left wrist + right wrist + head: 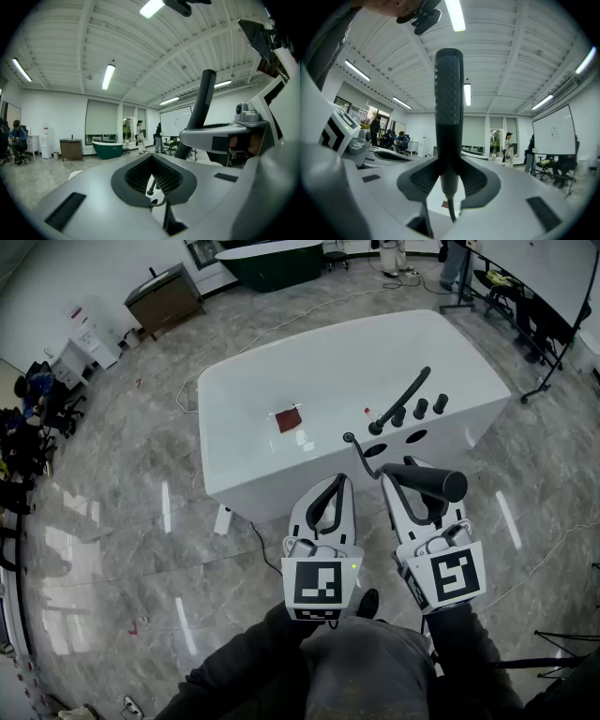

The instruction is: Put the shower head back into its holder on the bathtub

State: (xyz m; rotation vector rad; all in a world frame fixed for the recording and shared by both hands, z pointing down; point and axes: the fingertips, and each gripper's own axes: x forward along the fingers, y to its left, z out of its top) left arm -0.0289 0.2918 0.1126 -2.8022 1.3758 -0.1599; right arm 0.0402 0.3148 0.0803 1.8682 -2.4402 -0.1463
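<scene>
A black shower head (427, 482) lies crosswise in my right gripper (413, 476), which is shut on its handle just in front of the white bathtub (253, 479). In the right gripper view the shower head (449, 93) stands upright between the jaws of my right gripper (449, 180), its hose hanging below. The hose end (350, 438) rises from the tub's near deck beside two dark oval openings (374, 451). My left gripper (341, 482) is shut and holds nothing, close to the left of the right one. The left gripper view shows the shower head (199, 112) at the right.
A black spout (403, 397) and three black knobs (419, 409) stand on the tub deck. A red patch (288, 419) lies inside the tub. A cable (258, 535) runs over the marble floor. A green tub (272, 259) and a wooden cabinet (164, 296) stand far back.
</scene>
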